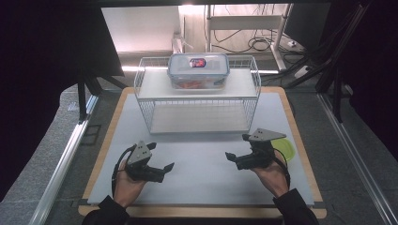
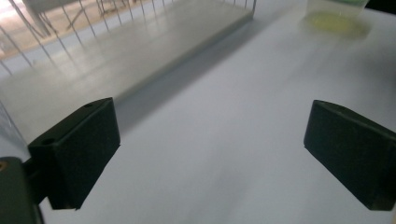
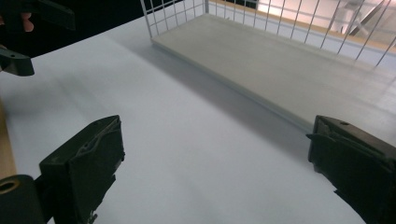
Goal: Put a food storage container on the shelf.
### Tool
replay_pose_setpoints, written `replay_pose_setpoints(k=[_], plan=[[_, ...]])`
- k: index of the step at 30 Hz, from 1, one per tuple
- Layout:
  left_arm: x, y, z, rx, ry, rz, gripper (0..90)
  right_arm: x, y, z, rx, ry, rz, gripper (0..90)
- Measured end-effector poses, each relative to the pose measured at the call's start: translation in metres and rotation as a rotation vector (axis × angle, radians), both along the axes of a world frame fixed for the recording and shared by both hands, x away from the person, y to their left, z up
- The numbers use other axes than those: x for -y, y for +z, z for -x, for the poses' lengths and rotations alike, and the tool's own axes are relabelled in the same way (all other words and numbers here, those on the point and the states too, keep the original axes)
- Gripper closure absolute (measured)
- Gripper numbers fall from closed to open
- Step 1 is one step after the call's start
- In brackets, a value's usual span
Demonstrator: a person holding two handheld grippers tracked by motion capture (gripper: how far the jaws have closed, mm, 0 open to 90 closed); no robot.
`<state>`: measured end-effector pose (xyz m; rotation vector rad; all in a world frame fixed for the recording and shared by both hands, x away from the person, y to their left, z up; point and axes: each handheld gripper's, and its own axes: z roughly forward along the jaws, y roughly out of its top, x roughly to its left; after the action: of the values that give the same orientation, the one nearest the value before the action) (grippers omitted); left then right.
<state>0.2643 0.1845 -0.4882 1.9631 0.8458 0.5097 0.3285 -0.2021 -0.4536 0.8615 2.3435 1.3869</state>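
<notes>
Two grippers, left gripper (image 1: 159, 157) and right gripper (image 1: 238, 146), hover wide-jawed and empty at lower frame; the lidded box (image 1: 198, 70) sits upper centre, equally far.

The high view looks forward and down from above the person's side, taking in the whole table (image 1: 202, 154) and the wire rack (image 1: 197, 96) at its far half. Each gripper view sits low and close over the white table top, looking between its own fingers (image 2: 77, 151) toward the rack's lower shelf (image 3: 280, 65), which all three views share.
</notes>
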Motion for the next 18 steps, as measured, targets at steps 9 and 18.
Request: replay_pose_setpoints(k=[9,18], plan=[[-0.014,-0.017,0.018,-0.006,0.039,-0.035,3.7,0.003,-0.019,0.015,-0.006,-0.014,0.066,3.9],[-0.016,-0.021,0.018,0.002,0.055,-0.041,3.6,0.008,-0.033,0.013,-0.080,-0.070,0.108,0.0]])
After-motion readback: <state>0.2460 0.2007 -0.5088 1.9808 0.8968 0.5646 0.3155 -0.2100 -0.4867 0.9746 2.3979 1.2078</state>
